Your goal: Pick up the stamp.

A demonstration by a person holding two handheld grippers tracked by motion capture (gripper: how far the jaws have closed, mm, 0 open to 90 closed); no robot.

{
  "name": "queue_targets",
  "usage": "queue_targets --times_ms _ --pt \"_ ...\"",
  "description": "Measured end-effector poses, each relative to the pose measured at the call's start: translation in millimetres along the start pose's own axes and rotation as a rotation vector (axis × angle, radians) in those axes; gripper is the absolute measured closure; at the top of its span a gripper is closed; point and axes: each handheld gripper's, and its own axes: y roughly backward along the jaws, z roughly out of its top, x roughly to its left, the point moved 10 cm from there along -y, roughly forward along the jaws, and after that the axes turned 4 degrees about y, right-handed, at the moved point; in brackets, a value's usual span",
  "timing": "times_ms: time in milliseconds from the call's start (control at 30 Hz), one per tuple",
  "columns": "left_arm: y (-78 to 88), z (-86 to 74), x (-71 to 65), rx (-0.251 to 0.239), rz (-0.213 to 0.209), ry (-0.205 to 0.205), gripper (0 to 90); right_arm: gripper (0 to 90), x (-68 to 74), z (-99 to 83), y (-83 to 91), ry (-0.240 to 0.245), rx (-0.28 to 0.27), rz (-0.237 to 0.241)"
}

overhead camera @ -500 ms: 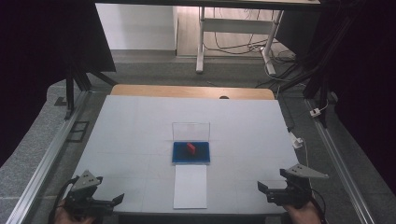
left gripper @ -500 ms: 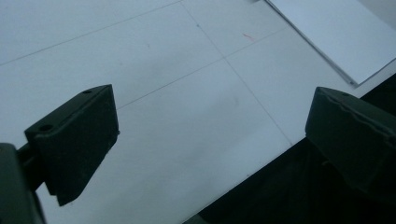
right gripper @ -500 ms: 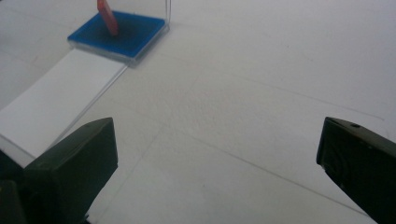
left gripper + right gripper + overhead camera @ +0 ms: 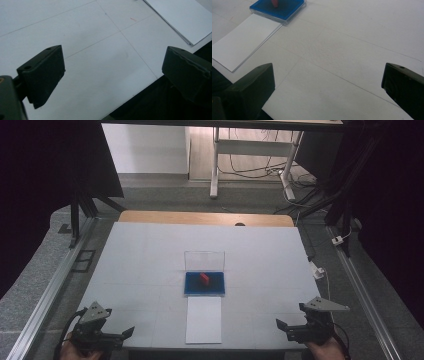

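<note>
Table (image 4: 150,265), broad, white and flat, bears a clear plastic box with blue base (image 4: 204,283) at its middle, small red block (image 4: 204,278) inside. Near that box's front corners, left gripper (image 4: 125,334) and right gripper (image 4: 283,327) both gape empty.

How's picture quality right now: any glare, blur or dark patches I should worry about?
High view: table evenly lit, surroundings dark, red piece small but distinct. Left gripper view: near jaws soft, paper sheet bright, no glare. Right gripper view: blue tray sharp, cut off at the top edge.
</note>
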Motion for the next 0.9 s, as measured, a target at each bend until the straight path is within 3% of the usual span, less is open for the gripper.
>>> queue_targets --times_ms 167,367,533,700,900 --pt "1.3 0.7 2.1 -0.007 -0.012 0.027 4.2 0.0 0.8 -0.1 0.0 0.001 0.001 0.009" --pt "-1.1 -0.2 0.8 0.018 -0.013 0.016 5.9 0.0 2.2 -0.6 0.3 0.021 0.007 0.002" --pt "-0.6 2.6 0.2 0.007 -0.029 0.022 4.3 0.0 3.1 -0.9 0.0 0.026 0.008 0.004" --pt "2.8 11.6 -5.2 -0.034 -0.028 -0.008 2.8 0.0 3.8 -1.6 -1.0 0.031 0.022 0.008" --pt "-5.2 17.9 -20.1 -0.027 -0.089 -0.038 1.3 0.0 5.2 -2.0 -2.0 0.040 0.028 0.015"
